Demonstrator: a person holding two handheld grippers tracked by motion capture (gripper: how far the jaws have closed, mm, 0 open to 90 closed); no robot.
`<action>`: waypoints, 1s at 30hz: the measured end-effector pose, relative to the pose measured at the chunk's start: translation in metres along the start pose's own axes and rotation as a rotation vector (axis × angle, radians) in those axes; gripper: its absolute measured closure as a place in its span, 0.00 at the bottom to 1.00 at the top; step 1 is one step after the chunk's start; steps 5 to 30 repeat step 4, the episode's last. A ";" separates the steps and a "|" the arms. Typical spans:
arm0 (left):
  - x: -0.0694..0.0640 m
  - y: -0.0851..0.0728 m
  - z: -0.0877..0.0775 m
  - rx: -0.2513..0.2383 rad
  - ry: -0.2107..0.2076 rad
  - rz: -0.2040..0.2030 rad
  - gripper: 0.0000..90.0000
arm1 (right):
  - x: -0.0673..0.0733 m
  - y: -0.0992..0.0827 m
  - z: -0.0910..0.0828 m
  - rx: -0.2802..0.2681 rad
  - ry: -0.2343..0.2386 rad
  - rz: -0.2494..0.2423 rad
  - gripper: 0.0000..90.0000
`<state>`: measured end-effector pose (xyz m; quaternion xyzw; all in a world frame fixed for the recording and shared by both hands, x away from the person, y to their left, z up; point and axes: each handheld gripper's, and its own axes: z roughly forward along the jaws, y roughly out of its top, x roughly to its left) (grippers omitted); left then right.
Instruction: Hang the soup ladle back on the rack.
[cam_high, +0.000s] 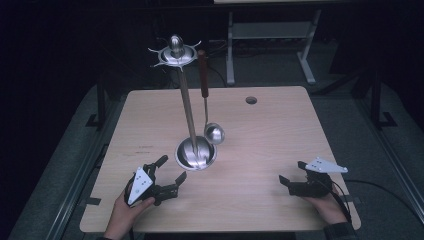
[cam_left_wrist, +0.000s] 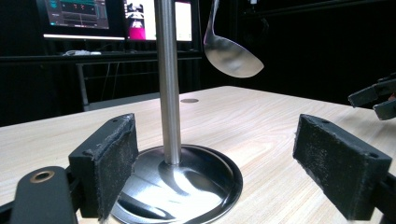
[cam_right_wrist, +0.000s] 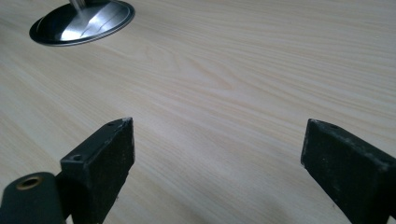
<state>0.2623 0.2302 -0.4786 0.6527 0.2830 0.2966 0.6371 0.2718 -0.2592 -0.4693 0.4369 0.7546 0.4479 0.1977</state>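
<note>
A steel utensil stand (cam_high: 187, 107) rises from a round dish base (cam_high: 196, 152) at the middle of the wooden table (cam_high: 270, 140), with a hook crown (cam_high: 175, 52) on top. From the crown hangs a ladle (cam_high: 214, 133) with a brown handle (cam_high: 202, 70). My left gripper (cam_high: 172, 168) sits open just left of the base. In the left gripper view the pole (cam_left_wrist: 168, 84), the base (cam_left_wrist: 187, 182) and the ladle bowl (cam_left_wrist: 231, 56) stand straight ahead of the empty gripper (cam_left_wrist: 219, 154). My right gripper (cam_high: 291, 171) rests open at the front right, nothing between its jaws (cam_right_wrist: 217, 144).
A round cable hole (cam_high: 251, 100) lies near the table's far edge. A white frame (cam_high: 270, 35) stands on the floor behind the table. Lit monitors (cam_left_wrist: 116, 16) glow beyond it. The right gripper (cam_left_wrist: 376, 95) appears far off in the left gripper view.
</note>
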 end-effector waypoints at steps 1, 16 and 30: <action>0.000 0.000 0.000 0.000 0.000 -0.001 0.15 | 0.000 0.000 0.000 0.000 -0.002 0.003 0.10; 0.000 0.000 0.000 0.001 0.003 -0.009 0.15 | -0.001 -0.001 0.000 0.003 -0.008 -0.001 0.10; 0.000 0.000 0.000 0.001 0.003 -0.009 0.15 | -0.001 -0.001 0.000 0.003 -0.008 -0.001 0.10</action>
